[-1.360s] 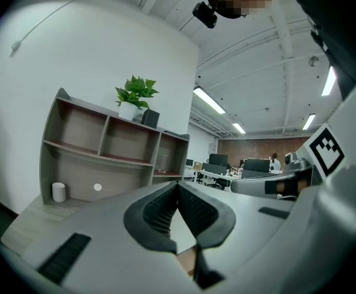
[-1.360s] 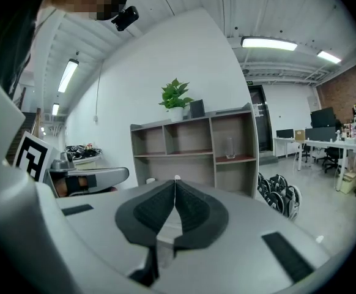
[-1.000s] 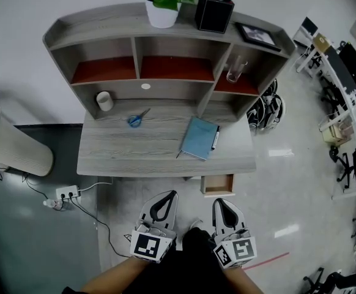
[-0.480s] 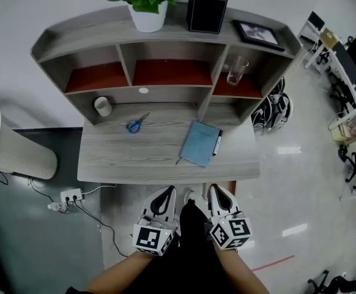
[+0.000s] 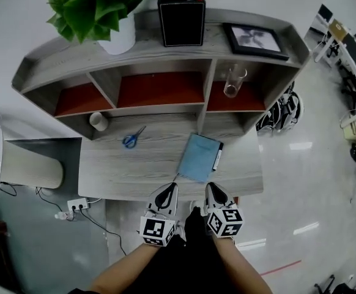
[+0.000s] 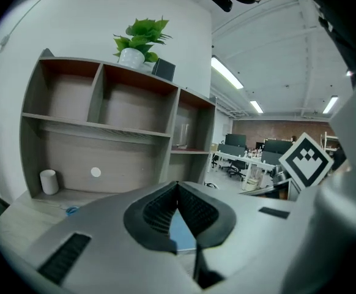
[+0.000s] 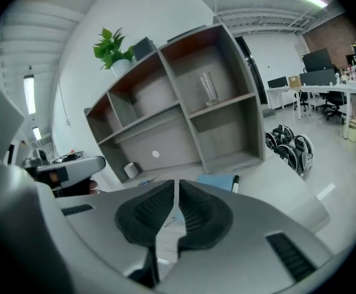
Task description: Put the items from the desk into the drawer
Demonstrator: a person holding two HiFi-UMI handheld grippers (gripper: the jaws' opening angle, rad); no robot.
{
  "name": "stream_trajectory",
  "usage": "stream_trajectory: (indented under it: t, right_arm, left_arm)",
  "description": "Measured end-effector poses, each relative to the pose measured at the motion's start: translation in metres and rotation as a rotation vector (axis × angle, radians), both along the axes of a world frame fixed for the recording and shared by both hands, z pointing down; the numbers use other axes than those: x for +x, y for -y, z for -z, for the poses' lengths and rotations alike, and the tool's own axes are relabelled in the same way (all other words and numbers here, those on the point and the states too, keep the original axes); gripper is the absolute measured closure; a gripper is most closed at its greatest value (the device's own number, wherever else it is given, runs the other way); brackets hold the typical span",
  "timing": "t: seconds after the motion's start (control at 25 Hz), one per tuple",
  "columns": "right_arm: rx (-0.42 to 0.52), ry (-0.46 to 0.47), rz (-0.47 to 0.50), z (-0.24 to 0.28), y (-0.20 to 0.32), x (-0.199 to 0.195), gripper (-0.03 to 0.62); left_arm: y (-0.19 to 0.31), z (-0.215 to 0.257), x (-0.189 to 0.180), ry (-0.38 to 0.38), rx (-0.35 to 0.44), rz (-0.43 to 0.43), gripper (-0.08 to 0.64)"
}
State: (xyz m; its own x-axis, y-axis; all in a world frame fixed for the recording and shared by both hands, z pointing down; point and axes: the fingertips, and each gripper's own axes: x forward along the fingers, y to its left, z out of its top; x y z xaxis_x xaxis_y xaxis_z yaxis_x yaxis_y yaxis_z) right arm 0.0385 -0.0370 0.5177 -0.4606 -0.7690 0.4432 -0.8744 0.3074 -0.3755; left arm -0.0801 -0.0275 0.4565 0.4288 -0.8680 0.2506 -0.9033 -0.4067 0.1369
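Observation:
A blue notebook [image 5: 199, 157] lies on the grey desk [image 5: 123, 173], with a black pen [image 5: 218, 158] along its right side. Blue-handled scissors [image 5: 129, 138] lie further left, near a white cup [image 5: 96, 121]. My left gripper [image 5: 169, 187] and right gripper [image 5: 210, 186] are side by side at the desk's front edge, just short of the notebook. Both are shut and hold nothing. The left gripper view shows its shut jaws [image 6: 178, 184] with the notebook [image 6: 183, 233] behind them. The right gripper view shows its shut jaws [image 7: 177, 182], the notebook [image 7: 217, 181] and the pen [image 7: 235, 183]. The drawer is almost hidden under my grippers.
A shelf unit [image 5: 205, 94] stands on the desk's back. It carries a glass [image 5: 232, 82] in its right bay, and a plant [image 5: 95, 8], a black pen holder [image 5: 181, 17] and a picture frame [image 5: 254, 40] on top. A power strip [image 5: 74, 205] lies on the floor at the left.
Both grippers have moved forward and down to the desk's front edge, staying shut. The head view has closed in on the desk, and the open drawer seen earlier is now covered.

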Motion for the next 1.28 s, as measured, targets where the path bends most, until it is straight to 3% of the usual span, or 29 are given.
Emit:
stream_trajectory:
  t: [0.28,0.52,0.92,1.28]
  right_arm:
    - [-0.098,0.017,-0.032,-0.049,0.038,0.022,0.566]
    - [-0.247,0.044,-0.054,-0.095,0.046,0.027,0.485]
    - [-0.424,0.094,-0.121,-0.172,0.058,0.026,0.445]
    - [-0.518,0.143,-0.122,-0.198,0.056,0.014,0.425]
  left_arm:
    - [0.036,-0.018,0.018,0.013,-0.019,-0.032,0.555]
    - [0.053,-0.026,0.023,0.024,-0.037,-0.028,0.555]
    - [0.048,-0.036,0.02,0.044,-0.071,-0.042,0.555]
    - [0.035,-0.045,0.009,0.064,-0.107,-0.021,0.555]
